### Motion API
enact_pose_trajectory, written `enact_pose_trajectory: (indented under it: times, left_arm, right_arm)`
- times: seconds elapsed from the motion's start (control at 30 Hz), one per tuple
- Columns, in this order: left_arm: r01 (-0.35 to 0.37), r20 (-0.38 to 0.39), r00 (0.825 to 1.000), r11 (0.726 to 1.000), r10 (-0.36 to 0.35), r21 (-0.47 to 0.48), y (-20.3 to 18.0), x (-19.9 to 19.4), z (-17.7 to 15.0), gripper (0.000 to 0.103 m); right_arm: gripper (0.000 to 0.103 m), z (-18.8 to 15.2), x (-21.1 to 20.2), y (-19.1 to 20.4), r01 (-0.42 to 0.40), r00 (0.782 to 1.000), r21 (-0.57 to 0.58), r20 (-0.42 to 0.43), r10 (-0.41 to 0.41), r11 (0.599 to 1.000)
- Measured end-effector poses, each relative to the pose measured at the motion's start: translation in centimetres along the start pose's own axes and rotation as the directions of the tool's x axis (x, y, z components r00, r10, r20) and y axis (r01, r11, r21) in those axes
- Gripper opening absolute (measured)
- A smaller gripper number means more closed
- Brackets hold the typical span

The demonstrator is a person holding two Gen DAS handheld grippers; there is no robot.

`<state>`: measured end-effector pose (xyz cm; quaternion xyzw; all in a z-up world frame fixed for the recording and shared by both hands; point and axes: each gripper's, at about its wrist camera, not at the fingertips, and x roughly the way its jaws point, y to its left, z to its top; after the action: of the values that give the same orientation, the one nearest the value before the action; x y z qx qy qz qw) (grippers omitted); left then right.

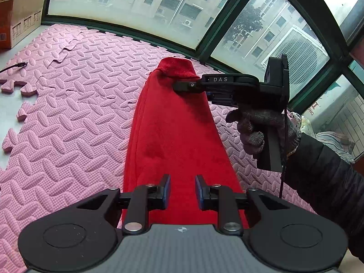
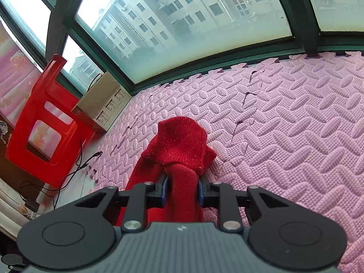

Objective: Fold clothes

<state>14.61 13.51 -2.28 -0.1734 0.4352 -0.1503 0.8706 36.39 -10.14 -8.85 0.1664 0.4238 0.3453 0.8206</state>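
where pink foam mat (image 1: 68, 118) meets window (image 1: 127, 2), red garment (image 1: 173, 132) lies.

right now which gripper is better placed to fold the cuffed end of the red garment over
Right. The right gripper is already shut on the red garment just behind its knitted cuff. The left gripper hangs open over the opposite end.

Red garment (image 1: 173, 136): matt velvety cloth, ribbed knit cuff (image 2: 182, 141). Beneath it, pink mat (image 1: 75, 118): embossed foam. Beyond the mat, stool (image 2: 43, 122): glossy red plastic.
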Motion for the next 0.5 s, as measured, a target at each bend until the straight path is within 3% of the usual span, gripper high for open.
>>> enact_pose_trajectory:
  times: [0.27, 0.5]
  left_arm:
    - [-0.062, -0.04, 0.997, 0.998, 0.062, -0.016, 2.5, 3.4, 1.5, 0.025]
    - [-0.051, -0.012, 0.999, 0.999, 0.051, 0.009, 2.1, 0.9, 0.7, 0.025]
  right_arm:
    - [0.02, 0.2, -1.1, 0.4, -0.047, 0.998, 0.006, 0.031, 0.046, 0.999]
    - [0.018, 0.5, -3.5, 2.7, -0.084, 0.994, -0.026, 0.074, 0.086, 0.996]
